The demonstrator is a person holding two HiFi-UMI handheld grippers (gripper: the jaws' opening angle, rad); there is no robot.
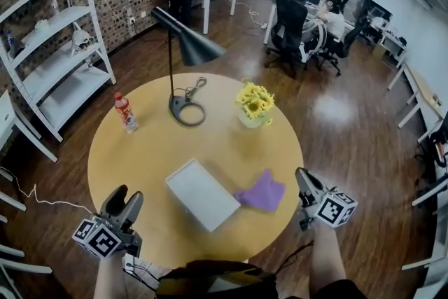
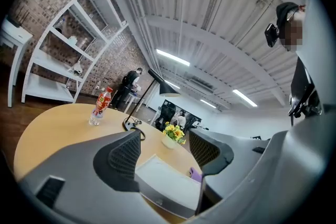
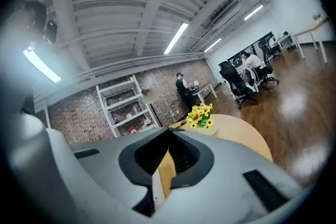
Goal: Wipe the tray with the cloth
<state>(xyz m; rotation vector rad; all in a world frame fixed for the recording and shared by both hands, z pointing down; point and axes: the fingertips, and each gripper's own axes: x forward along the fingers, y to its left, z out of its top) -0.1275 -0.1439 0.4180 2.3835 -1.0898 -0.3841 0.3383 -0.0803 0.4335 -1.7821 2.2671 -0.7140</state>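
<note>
Red-labelled bottle (image 1: pixel 126 112) (print unreadable) stands well apart from tray (image 1: pixel 202 194).

I get even, fairly bright light from long ceiling tubes (image 2: pixel 173 57). They leave a pale glare patch on the floor (image 1: pixel 334 108) and only soft shadows on the table (image 1: pixel 140 150). All three views bend hard toward dark, vignetted corners (fisheye lenses). Close up, the right gripper (image 3: pixel 168 139) reads soft, and its view is hazy at left.
</note>
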